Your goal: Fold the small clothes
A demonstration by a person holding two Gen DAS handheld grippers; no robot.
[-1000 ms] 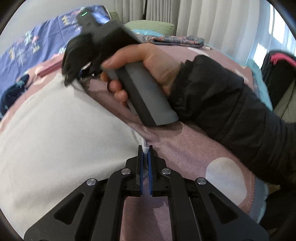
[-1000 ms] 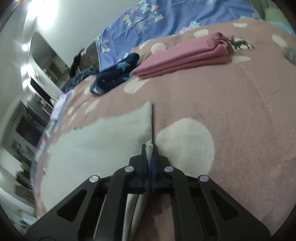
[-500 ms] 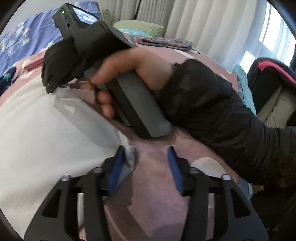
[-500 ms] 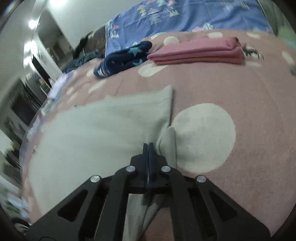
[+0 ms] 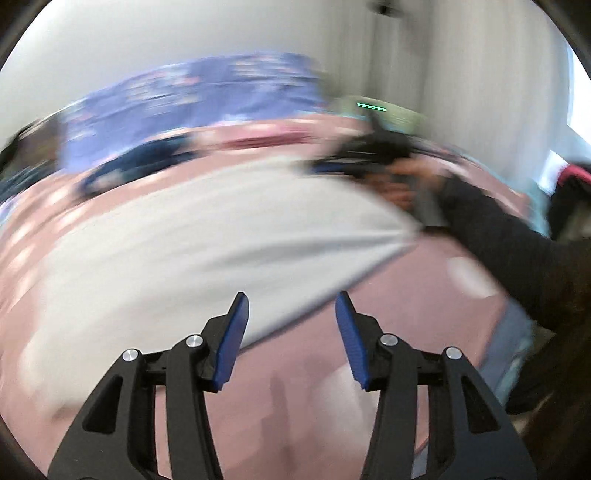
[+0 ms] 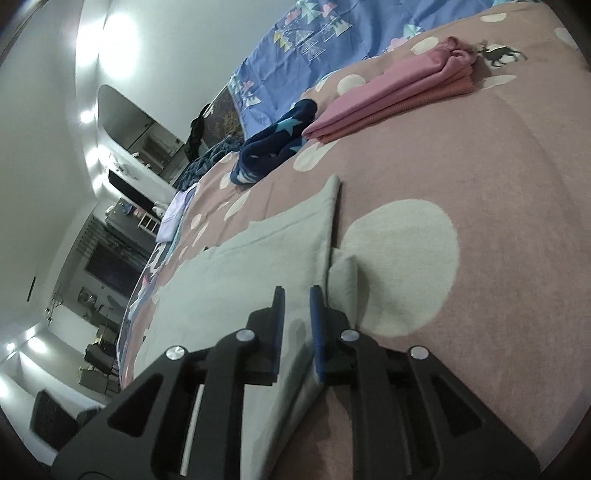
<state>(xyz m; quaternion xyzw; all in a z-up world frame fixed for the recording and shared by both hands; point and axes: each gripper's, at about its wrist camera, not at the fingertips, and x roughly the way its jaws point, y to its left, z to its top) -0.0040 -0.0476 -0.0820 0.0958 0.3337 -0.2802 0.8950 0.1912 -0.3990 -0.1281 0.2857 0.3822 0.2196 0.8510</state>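
Note:
A white garment (image 5: 207,236) lies spread flat on the pink dotted blanket (image 5: 388,325). My left gripper (image 5: 291,295) hovers over the garment's near edge, open, with nothing between its blue pads; this view is blurred by motion. At the garment's far right corner a hand (image 5: 399,188) in a black sleeve holds the right gripper (image 5: 325,168). In the right wrist view the right gripper (image 6: 297,290) has its jaws opening, a narrow gap showing. The garment's (image 6: 258,266) folded edge lies under and between them, and the pads do not press on it.
A folded pink stack (image 6: 399,92) and a navy star-print garment (image 6: 273,147) sit farther back on the blanket (image 6: 480,184). A blue patterned quilt (image 6: 332,33) lies behind them. The bed's edge drops to a room with furniture at the left.
My left gripper let go of the garment's corner, opened, and swung back and away from it. The right gripper's jaws went from shut on the garment's edge to slightly parted.

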